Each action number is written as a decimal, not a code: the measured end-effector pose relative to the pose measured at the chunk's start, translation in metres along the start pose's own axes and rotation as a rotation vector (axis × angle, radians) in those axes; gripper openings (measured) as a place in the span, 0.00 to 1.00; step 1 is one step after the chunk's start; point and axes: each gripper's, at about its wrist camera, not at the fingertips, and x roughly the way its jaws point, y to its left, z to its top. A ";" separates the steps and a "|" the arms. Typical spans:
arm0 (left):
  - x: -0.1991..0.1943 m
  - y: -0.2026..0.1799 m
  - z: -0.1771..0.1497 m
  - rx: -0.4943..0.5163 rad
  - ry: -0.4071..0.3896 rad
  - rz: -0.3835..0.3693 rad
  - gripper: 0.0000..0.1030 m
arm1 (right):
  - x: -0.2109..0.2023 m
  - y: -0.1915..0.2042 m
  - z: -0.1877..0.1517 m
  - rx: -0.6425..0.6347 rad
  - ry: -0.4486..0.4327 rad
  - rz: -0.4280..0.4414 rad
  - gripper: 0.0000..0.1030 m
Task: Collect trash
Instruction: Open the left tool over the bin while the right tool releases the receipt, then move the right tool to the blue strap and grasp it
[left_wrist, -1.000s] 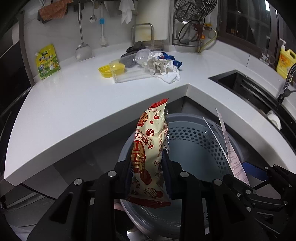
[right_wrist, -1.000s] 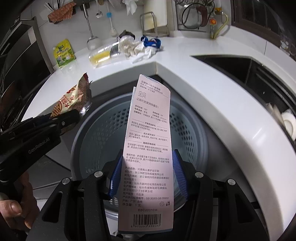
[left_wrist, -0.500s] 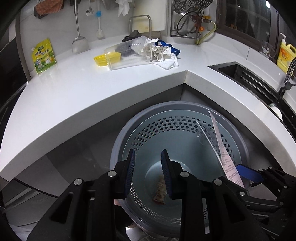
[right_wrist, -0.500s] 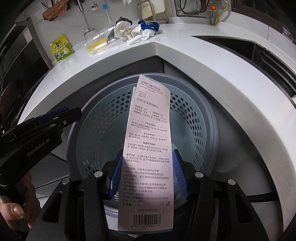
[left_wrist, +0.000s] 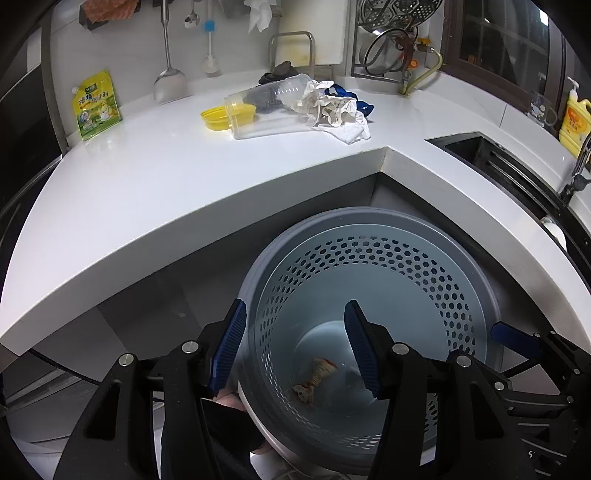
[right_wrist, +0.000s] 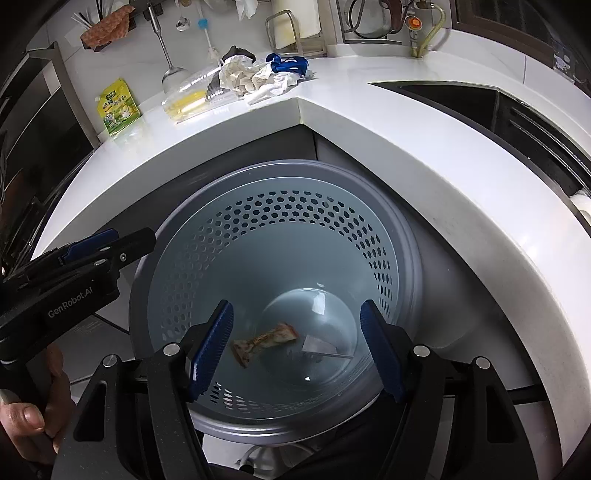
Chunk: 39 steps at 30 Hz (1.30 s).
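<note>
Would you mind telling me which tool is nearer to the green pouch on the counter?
Left. The left tool hangs over the bin's pouch-side rim; the right tool hangs over the bin's far side from the green pouch.

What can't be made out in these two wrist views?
- Print on the snack wrapper in the bin: too small, both views.
- The pale slip: lost in shadow in the left view.
- What lies under the crumpled cloth: covered.
- Sink basin: cut off by the edge.
</note>
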 end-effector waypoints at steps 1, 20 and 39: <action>0.000 0.000 0.000 0.000 -0.001 0.001 0.53 | 0.000 0.000 0.000 0.000 -0.002 0.001 0.66; -0.018 0.015 0.011 -0.023 -0.086 0.033 0.80 | -0.008 0.004 0.007 0.002 -0.081 -0.007 0.66; -0.015 0.030 0.038 -0.054 -0.129 0.058 0.87 | -0.003 -0.006 0.036 0.021 -0.110 -0.004 0.66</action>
